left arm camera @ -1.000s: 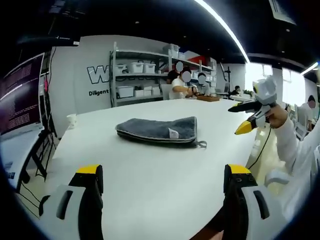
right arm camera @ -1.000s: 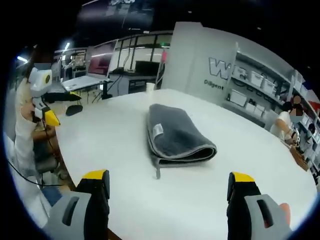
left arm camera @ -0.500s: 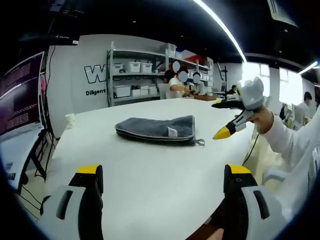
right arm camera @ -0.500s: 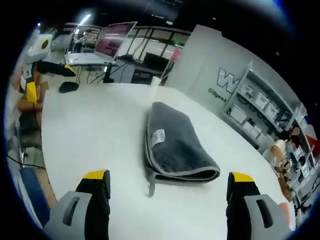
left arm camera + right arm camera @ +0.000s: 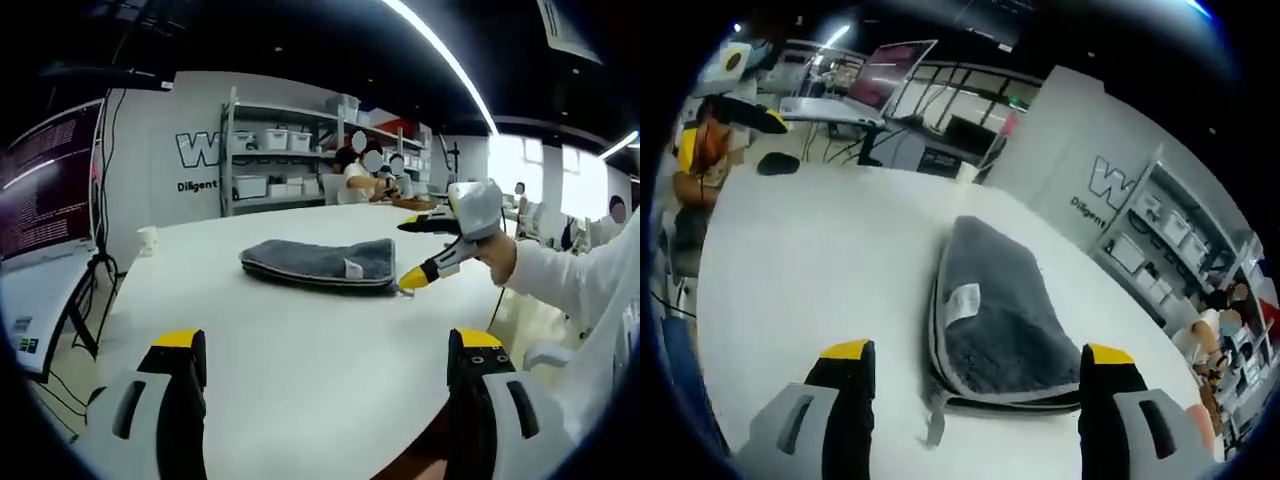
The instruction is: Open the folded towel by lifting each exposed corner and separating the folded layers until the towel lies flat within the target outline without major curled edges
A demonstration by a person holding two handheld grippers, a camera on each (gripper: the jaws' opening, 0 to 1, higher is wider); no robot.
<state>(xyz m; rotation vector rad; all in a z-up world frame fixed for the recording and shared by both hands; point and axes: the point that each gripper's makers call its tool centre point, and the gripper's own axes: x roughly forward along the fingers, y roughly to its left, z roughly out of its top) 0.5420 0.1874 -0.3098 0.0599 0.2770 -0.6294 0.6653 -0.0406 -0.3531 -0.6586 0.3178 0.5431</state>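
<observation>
Grey folded terry towel (image 5: 992, 310) lies on the white round counter (image 5: 790, 290), its white tag (image 5: 961, 297) up and a loop at the near corner. In the right gripper view the right tool (image 5: 975, 385) hovers low just before the towel's near edge, jaws wide apart and empty. In the left gripper view the left tool (image 5: 325, 360) hangs well back, jaws spread and empty; a white-sleeved hand (image 5: 497, 258) holds the right tool's yellow tip beside the towel's right corner.
</observation>
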